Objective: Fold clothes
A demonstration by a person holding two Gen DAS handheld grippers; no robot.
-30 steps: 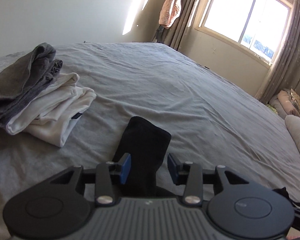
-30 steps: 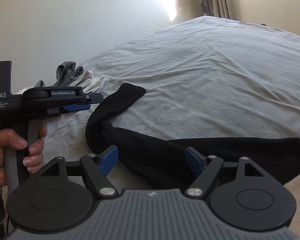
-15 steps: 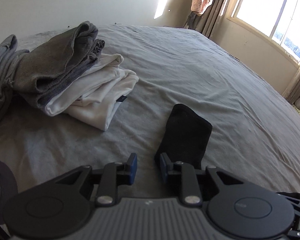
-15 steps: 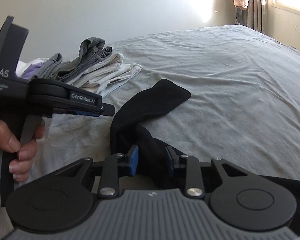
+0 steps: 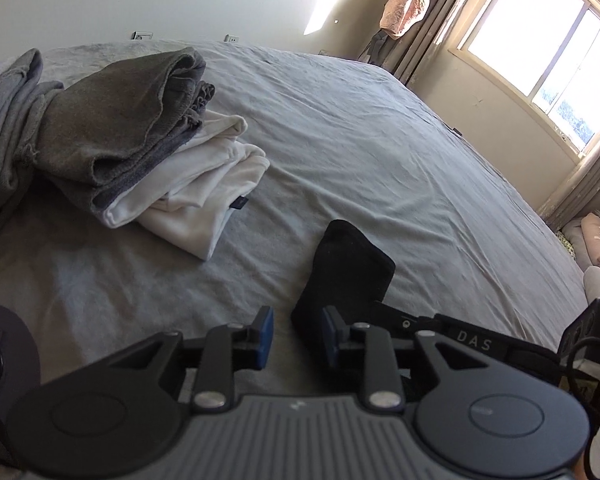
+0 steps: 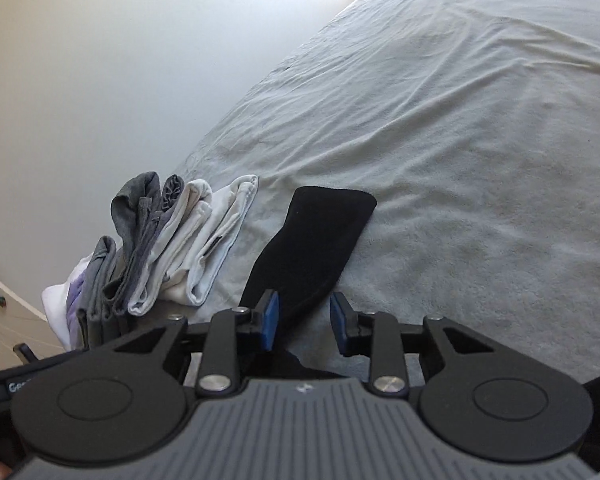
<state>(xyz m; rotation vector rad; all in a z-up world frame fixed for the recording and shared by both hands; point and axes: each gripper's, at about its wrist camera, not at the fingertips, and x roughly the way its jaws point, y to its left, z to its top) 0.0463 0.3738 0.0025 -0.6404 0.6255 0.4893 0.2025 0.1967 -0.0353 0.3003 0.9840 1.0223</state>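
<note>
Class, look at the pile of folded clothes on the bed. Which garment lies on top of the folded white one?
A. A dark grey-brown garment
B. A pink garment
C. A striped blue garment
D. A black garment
A: in the left wrist view the folded grey-brown garment rests on the folded white garment, while the black garment lies apart on the bed sheet.

Both cameras ride low at the bed's [image 5: 380, 140] near edge, tilted down across it. The left one faces the window [image 5: 540, 48], the right one the wall [image 6: 100, 80]. Both catch the folded pile [image 5: 140, 140] [image 6: 172, 248].
</note>
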